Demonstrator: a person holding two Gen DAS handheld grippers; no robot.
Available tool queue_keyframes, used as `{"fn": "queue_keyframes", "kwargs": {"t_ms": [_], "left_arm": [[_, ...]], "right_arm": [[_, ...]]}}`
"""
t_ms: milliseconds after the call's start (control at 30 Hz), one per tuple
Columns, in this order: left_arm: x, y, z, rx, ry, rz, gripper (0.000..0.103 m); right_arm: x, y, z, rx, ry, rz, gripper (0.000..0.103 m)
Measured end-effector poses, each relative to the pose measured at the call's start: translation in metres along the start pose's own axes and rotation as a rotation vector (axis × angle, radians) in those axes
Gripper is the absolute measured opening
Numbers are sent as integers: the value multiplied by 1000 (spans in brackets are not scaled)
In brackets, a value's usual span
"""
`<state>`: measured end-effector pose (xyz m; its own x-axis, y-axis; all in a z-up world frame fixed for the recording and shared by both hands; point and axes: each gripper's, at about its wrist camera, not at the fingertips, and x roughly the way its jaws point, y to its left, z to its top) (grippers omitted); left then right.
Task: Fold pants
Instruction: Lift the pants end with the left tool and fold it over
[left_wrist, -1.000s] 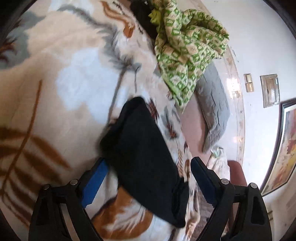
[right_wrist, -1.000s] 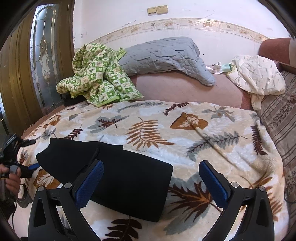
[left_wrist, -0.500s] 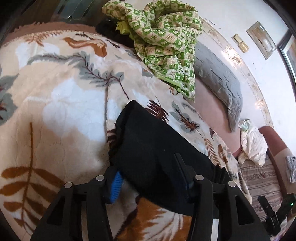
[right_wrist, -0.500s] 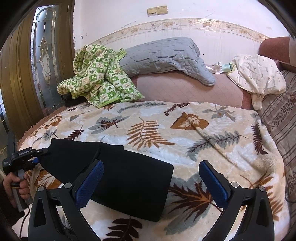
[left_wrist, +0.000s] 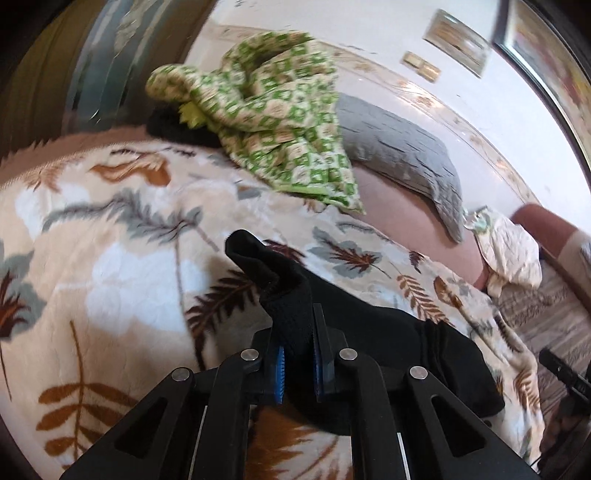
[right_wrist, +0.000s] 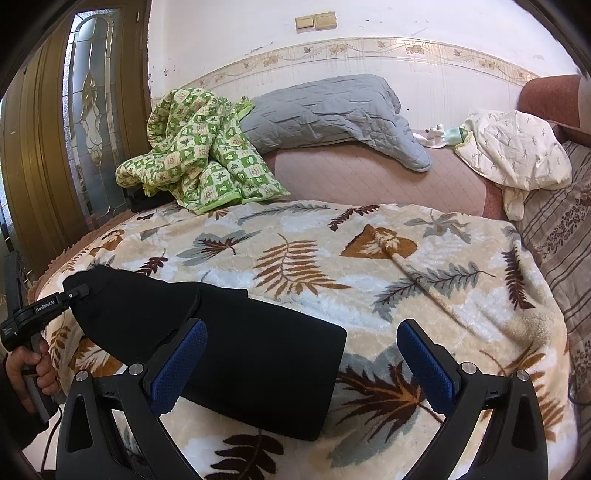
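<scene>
Black pants (right_wrist: 236, 347) lie folded into a long band on a leaf-print blanket (right_wrist: 369, 266). My left gripper (left_wrist: 298, 363) is shut on the left end of the pants (left_wrist: 369, 332), whose cloth bunches up between the blue pads. It also shows in the right wrist view (right_wrist: 79, 291), at the pants' far left end. My right gripper (right_wrist: 301, 360) is open and empty, low over the pants' right end, its left finger over the cloth.
A green checked quilt (right_wrist: 199, 155), a grey pillow (right_wrist: 332, 110) and a cream cloth (right_wrist: 517, 151) lie at the head of the bed. A wooden door (right_wrist: 44, 140) stands at the left. A striped cover (right_wrist: 561, 229) lies at the right.
My left gripper has closed from open onto the pants' left end and tilted up, lifting the cloth edge. The right gripper has stayed open and nearly still.
</scene>
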<state>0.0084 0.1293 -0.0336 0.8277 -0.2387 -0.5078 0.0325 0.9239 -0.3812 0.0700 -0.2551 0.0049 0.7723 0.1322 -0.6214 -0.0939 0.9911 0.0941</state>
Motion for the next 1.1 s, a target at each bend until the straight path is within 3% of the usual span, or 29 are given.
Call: {"fn": "queue_keyframes", "kwargs": {"t_ms": [333,467,600,700,933,1100], "left_arm": [[-19,-74,11,215,-20,-155,9],[-19,-114,14,301,17,-276,9],[-12,-154,9,370,77,-351,9],[2,-180,0,416,140,-354,9],[55,-223,-8,515,335,-270,9],[66,-242,-6,560,368,-279,9]], "right_arm": [[-1,-8,-1,31,11,5,103],[-4,-15,0,56,-2,-2,102],[-3,-32,0,117,13,-52,102],[-9,-53,-1,205,3,-70,102],[-23,-95,-6,345,-11,-116,102],[-26,-104,-7,380,-11,-112,102]]}}
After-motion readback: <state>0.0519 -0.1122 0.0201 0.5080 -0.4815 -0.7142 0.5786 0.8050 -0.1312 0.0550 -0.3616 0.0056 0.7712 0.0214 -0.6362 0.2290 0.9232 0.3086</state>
